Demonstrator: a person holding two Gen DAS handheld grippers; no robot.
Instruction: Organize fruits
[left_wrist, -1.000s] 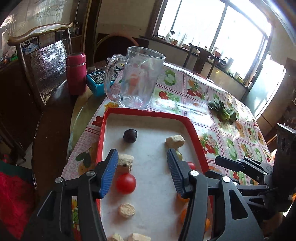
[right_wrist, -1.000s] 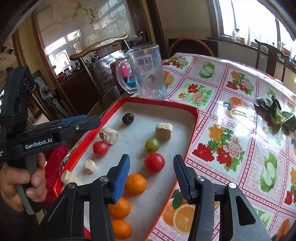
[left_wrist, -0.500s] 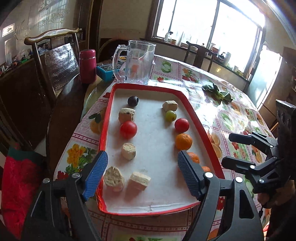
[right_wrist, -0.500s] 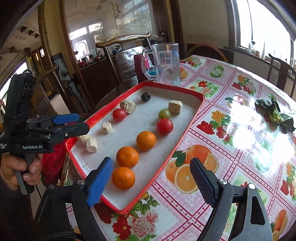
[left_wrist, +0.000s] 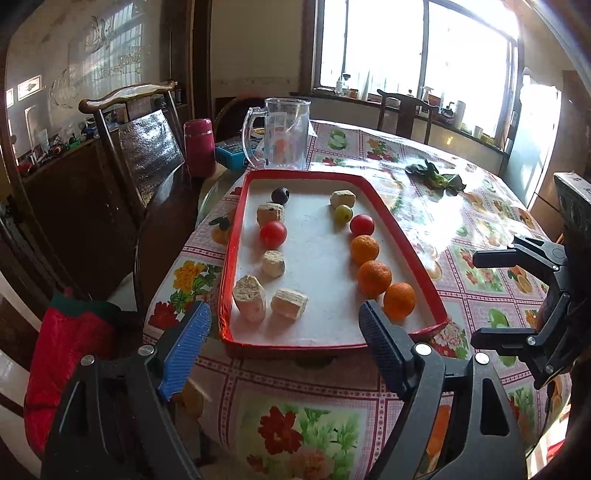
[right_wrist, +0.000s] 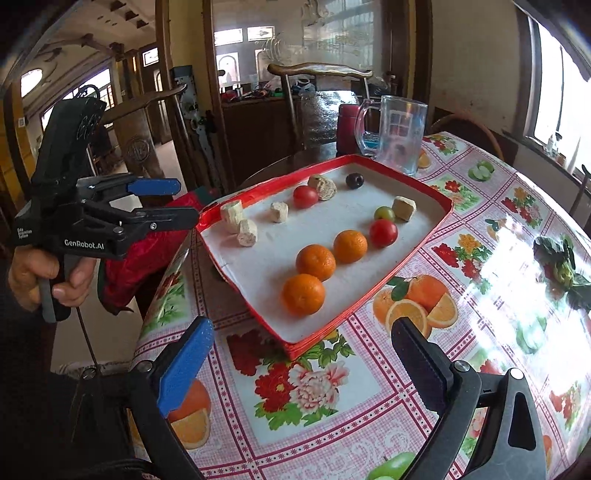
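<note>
Both grippers are held released and empty, short of the red tray's near rim. The orange row lies ahead of the right gripper, running away from it, nearest orange just past the left gripper's right finger. Right is judged better aligned.

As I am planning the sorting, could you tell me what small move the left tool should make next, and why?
Probably move the left tool forward over the tray toward the red tomato. It is open and empty, short of the tray's near rim, and that tomato sits among the beige chunks on the left, apart from the oranges and other tomato lined up on the right.
</note>
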